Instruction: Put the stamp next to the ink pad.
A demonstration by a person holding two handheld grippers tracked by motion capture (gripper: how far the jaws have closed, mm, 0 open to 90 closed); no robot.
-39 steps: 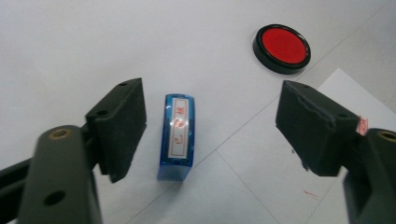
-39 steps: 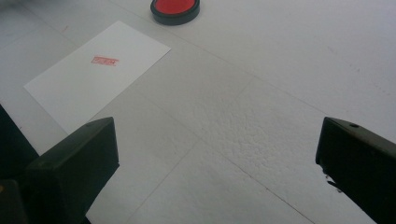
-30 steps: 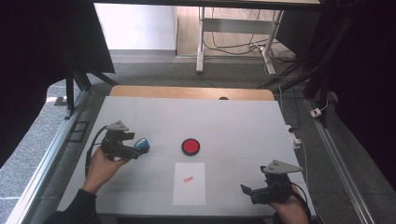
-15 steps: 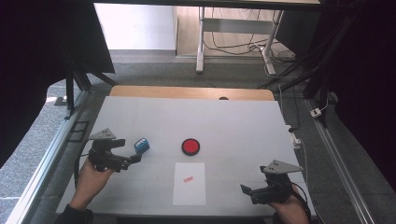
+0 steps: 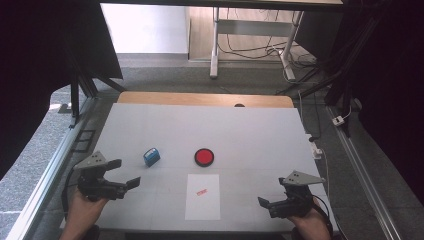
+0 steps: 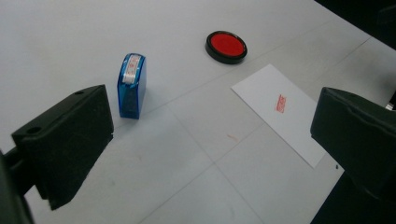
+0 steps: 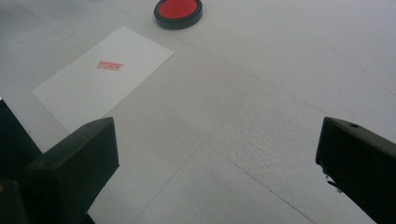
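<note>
The blue stamp [image 5: 151,156] is standing upright on the white worktop [image 5: 250,130], apart from both hand-held grippers. The left hand-held gripper [image 5: 131,183] is sitting near the worktop's left front corner with its jaws spread wide and nothing between them; the jaws have just been opening, and the stamp is standing free beyond them. In the left gripper view, the stamp [image 6: 131,86] is lying ahead of the jaws and toward the left one, its long axis pointing away from the camera, its clear top facing up.

The right hand-held gripper [image 5: 263,202] is resting at the right front edge, also released and empty, well apart from the stamp. The left hand is therefore the nearer one for any further handling of the stamp.

The red ink pad [image 5: 204,157] is lying open just to the right of the stamp, its shallow black tray holding the red pad. The sheet of paper [image 5: 202,196] is lying flat in front of the pad, between the two grippers, and is carrying one small red imprint [image 5: 201,191]. Judging by this, the stamping step appears complete.
</note>
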